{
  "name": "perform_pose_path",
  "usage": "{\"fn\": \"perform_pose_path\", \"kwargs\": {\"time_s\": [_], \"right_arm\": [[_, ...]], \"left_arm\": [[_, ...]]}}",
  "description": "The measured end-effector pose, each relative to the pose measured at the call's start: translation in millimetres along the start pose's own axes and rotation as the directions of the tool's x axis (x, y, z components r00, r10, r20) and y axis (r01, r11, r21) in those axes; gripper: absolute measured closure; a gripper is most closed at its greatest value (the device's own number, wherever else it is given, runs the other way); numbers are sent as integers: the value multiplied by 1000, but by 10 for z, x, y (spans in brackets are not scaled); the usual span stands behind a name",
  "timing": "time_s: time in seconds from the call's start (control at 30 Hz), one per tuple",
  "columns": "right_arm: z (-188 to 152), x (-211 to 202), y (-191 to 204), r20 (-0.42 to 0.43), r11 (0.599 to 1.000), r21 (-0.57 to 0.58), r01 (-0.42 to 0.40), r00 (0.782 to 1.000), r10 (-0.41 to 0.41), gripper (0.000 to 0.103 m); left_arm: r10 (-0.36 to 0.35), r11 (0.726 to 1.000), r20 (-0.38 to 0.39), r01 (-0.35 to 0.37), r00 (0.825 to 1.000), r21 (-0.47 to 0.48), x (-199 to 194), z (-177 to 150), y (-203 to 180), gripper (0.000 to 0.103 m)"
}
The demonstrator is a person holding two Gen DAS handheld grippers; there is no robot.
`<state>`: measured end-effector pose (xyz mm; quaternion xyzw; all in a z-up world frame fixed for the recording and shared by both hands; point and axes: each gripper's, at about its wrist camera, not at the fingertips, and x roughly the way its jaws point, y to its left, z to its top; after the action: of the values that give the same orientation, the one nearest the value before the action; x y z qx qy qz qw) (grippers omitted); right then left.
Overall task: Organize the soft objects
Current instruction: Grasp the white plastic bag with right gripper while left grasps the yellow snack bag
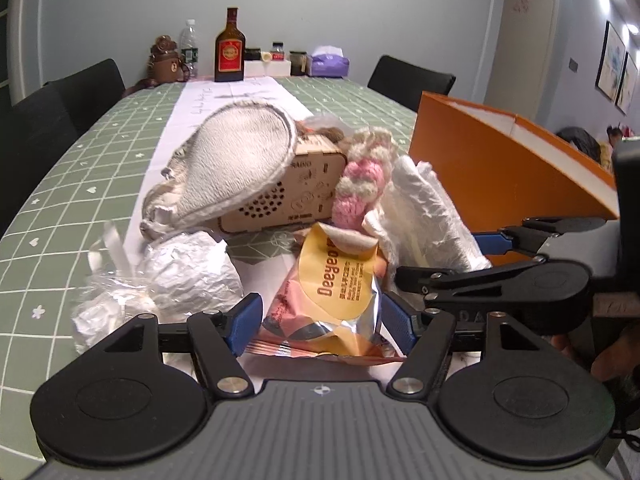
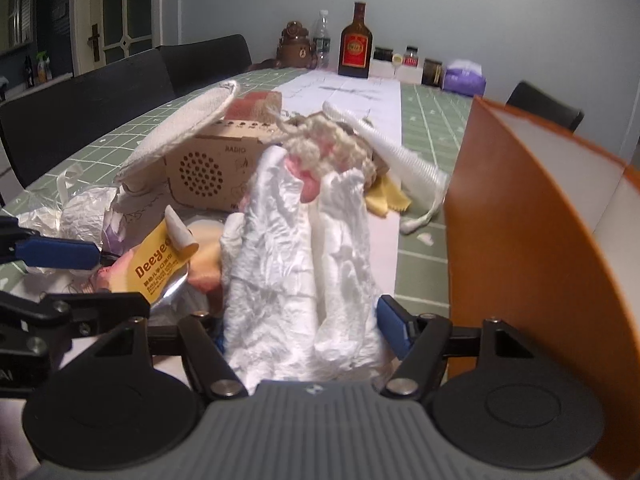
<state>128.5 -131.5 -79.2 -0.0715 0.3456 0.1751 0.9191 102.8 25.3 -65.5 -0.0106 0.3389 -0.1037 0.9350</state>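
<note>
A yellow and pink "Deeyeo" packet (image 1: 336,292) lies on the table between the blue pads of my left gripper (image 1: 322,322). The jaws stand open, one pad on each side of it, neither visibly pressing. My left gripper (image 2: 120,280) also shows at the left of the right wrist view. A crumpled white cloth (image 2: 304,272) fills the gap of my right gripper (image 2: 308,332). Its right pad (image 2: 394,328) stands just off the cloth and its left pad is hidden. Behind lie a pink and cream knitted piece (image 1: 360,184) and a pale oval plush pad (image 1: 240,160).
An open orange box (image 1: 500,160) stands close on the right. A wooden radio box (image 1: 288,192) sits under the plush pad. A crumpled plastic bag (image 1: 180,276) lies left of the packet. A brown bottle (image 1: 229,48), jars and a purple tissue pack (image 1: 330,62) line the far end. Black chairs (image 1: 88,92) flank the table.
</note>
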Motion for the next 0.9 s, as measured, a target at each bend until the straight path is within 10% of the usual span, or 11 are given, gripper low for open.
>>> {"fn": "perform_pose_path", "kwargs": {"time_s": [0.5, 0.9], "right_arm": [[-134, -73, 67, -16, 999, -40, -30, 999, 30, 78], [-173, -260, 161, -16, 995, -97, -4, 1000, 2, 85]], "left_arm": [[22, 999, -49, -20, 999, 40, 280, 12, -68, 13], [42, 999, -33, -42, 999, -13, 266, -77, -102, 22]]}}
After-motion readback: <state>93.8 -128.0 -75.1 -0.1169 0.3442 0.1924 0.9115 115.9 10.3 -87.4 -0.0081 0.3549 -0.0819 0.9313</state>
